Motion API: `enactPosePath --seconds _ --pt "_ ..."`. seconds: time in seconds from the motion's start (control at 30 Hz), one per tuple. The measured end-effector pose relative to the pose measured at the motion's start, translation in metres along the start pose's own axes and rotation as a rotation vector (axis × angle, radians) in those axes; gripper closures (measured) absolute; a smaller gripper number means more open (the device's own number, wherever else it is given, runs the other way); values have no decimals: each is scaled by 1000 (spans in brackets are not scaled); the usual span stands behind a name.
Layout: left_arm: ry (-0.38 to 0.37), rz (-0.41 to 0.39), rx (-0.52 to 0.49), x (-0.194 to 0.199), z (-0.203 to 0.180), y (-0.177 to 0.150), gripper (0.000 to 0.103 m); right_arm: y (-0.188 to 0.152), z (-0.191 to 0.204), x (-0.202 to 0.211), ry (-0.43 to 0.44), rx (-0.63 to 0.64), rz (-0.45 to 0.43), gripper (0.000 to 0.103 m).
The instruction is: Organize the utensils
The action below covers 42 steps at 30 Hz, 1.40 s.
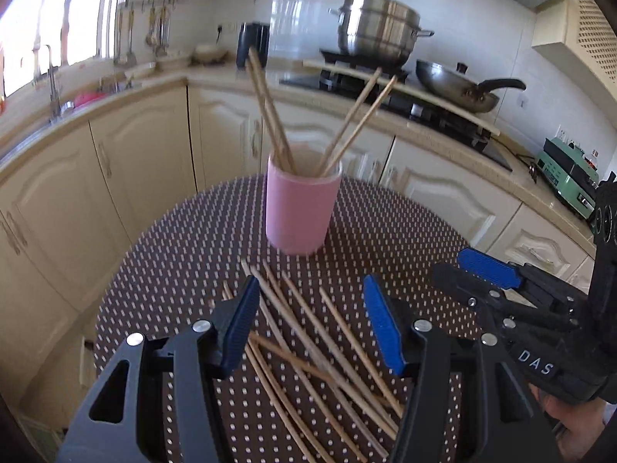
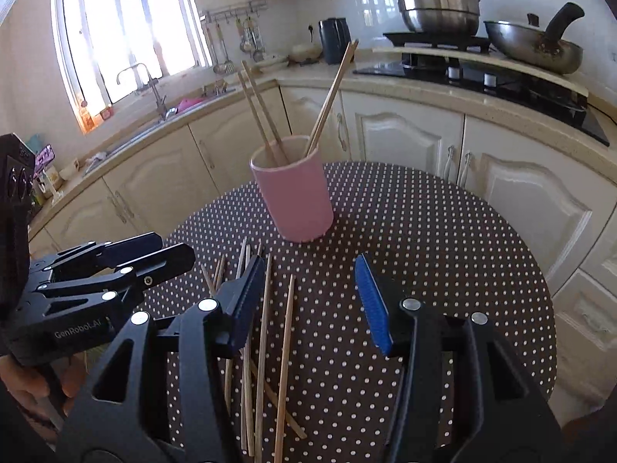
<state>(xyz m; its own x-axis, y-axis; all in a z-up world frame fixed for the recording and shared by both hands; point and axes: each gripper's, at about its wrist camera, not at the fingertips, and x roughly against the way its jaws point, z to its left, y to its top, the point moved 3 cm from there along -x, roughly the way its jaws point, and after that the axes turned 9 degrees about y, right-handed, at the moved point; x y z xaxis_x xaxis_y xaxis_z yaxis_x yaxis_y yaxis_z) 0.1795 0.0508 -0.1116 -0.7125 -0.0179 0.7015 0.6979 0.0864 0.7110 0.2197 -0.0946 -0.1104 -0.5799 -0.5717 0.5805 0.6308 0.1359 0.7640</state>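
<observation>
Both grippers, left gripper [image 1: 312, 322] and right gripper [image 2: 310, 301], hung unclenched, holding nothing, over loose chopsticks [image 1: 327, 351] at lower centre; pink cup [image 1: 300, 212] stood clear behind, well inside the table's [image 2: 443, 231] edge.

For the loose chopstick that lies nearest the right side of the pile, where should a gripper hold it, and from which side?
Grip that chopstick near its middle, coming from above with the fingers across its length. It lies flat on the dotted table, mostly apart from the pile, so the right gripper, open above it, probably suits.

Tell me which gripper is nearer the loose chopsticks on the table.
Left. The left gripper hangs right over the loose chopsticks, its open fingers either side of them. The right gripper hangs open over the heap's right edge.
</observation>
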Motion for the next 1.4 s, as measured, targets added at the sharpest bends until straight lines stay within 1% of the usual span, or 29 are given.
enactPosePath --seconds 0.07,0.1,0.17,0.23,0.27,0.3,0.37,0.53,0.6,0.63,0.83,0.93,1.03,1.07,1.17,1.33,1.4 --pt "1 69 4 -14 6 -10 47 -9 0 -8 0 -1 43 54" --pt "-1 112 8 -22 10 -17 47 -14 0 -13 4 -2 80 54" --pt "1 163 8 -33 15 -27 47 -21 0 -23 8 -8 129 54" --pt "11 192 2 -40 20 -37 47 -28 2 -32 9 0 175 54" --pt "9 204 -4 -43 21 -40 50 -32 3 -35 8 4 189 54" --pt "8 218 -13 -46 22 -43 57 -34 3 -38 9 4 202 54" --pt "12 258 -36 -53 24 -50 66 -38 3 -44 13 -6 228 54" --pt "10 325 -49 -69 28 -63 80 -44 4 -54 7 -7 271 54" --pt "13 343 -52 -75 28 -67 87 -46 4 -57 7 -6 280 54" --pt "14 348 -53 -79 28 -69 88 -45 4 -59 7 -5 284 54" --pt "23 350 -65 -83 27 -72 88 -43 -2 -70 1 -6 304 54" --pt "34 354 -62 -83 34 -71 88 -43 -3 -72 0 -8 310 54" --pt "30 359 -52 -83 40 -73 88 -43 -4 -74 -1 -7 317 54" --pt "34 358 -52 -82 36 -72 88 -44 -3 -74 0 -4 321 54" --pt "42 361 -73 -84 34 -71 88 -44 -2 -79 -3 6 335 54" --pt "121 386 -170 -88 24 -67 89 -44 0 -86 -10 17 369 54" --pt "132 386 -204 -91 20 -66 90 -43 0 -89 -16 22 379 54"
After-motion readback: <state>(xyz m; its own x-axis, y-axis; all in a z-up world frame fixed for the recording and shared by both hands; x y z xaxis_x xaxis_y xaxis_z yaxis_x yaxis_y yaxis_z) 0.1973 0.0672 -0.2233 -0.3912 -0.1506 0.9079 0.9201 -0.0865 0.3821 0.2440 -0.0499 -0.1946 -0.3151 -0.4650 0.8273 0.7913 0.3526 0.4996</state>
